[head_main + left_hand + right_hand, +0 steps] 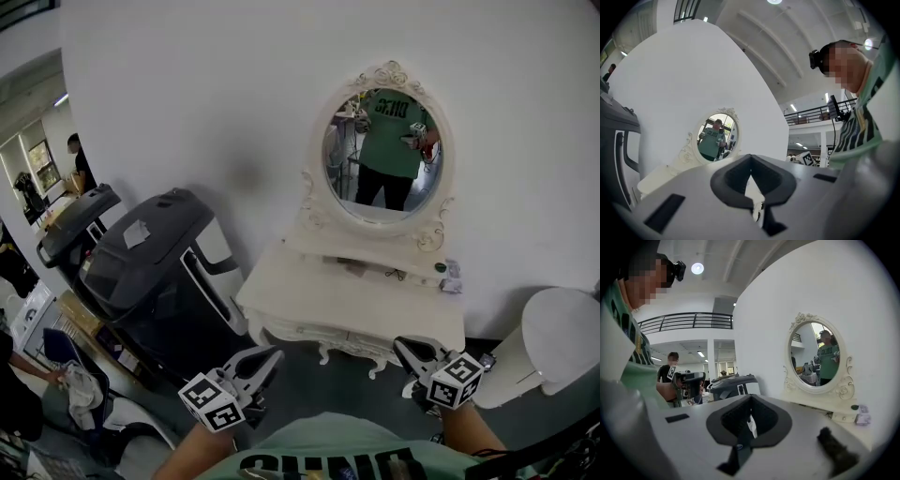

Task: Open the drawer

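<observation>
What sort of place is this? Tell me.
Probably a big open lab or workshop hall, not a home: a white dressing table stands against a partition, beside large grey machines, near a railed mezzanine.

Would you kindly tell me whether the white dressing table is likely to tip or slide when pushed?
The dressing table looks top-heavy: its oval mirror rises tall, so it may rock. Its short curved legs probably slide easily.
</observation>
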`<state>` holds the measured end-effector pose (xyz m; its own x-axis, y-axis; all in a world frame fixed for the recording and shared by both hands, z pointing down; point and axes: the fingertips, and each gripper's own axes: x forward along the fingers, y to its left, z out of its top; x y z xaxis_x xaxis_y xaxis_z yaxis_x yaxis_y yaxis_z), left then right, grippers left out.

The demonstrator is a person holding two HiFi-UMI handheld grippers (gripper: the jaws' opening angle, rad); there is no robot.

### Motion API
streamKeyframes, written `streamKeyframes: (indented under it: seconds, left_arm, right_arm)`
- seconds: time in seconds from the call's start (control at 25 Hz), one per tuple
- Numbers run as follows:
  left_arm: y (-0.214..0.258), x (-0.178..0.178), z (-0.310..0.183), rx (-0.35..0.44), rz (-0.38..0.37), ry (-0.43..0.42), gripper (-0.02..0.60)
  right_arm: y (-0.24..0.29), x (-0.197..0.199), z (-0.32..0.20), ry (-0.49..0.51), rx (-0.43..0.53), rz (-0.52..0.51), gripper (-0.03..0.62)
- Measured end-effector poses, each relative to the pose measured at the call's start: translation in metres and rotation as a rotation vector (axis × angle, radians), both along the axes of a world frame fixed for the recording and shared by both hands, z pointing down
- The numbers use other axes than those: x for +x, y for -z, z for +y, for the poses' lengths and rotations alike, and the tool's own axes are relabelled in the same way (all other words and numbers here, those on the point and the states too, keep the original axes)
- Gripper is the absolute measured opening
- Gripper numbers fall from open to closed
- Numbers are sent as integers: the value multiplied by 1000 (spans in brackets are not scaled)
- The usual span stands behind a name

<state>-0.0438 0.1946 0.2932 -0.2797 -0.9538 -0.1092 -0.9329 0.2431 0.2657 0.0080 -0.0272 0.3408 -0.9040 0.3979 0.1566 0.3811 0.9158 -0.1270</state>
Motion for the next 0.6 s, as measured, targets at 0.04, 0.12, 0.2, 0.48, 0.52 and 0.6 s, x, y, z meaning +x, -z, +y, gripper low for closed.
streamKeyframes:
  seconds: [0.04, 0.12, 0.2, 0.48, 0.52, 0.6]
  left_arm:
    - [-1, -1, -10, -6, 4, 3, 9]
    - [-4, -4, -26, -21, 16, 5, 9]
    - [-7, -7, -40, -35, 20, 1, 9]
    - [-17, -45, -54, -37, 36, -36, 9]
    - [-18, -54, -52, -30, 38, -47, 9]
    - [-19, -74, -45, -16, 36, -72, 9]
  right_arm:
    - [-2, -1, -11, 0, -4, 0, 11]
    - [-6, -5, -29, -3, -23, 0, 11]
    - [-11, -9, -44, -9, -39, 5, 11]
    - [-27, -39, -54, -44, -51, 31, 11]
    - [-28, -46, -51, -54, -47, 36, 11]
    - [-27, -63, -44, -76, -33, 39, 11]
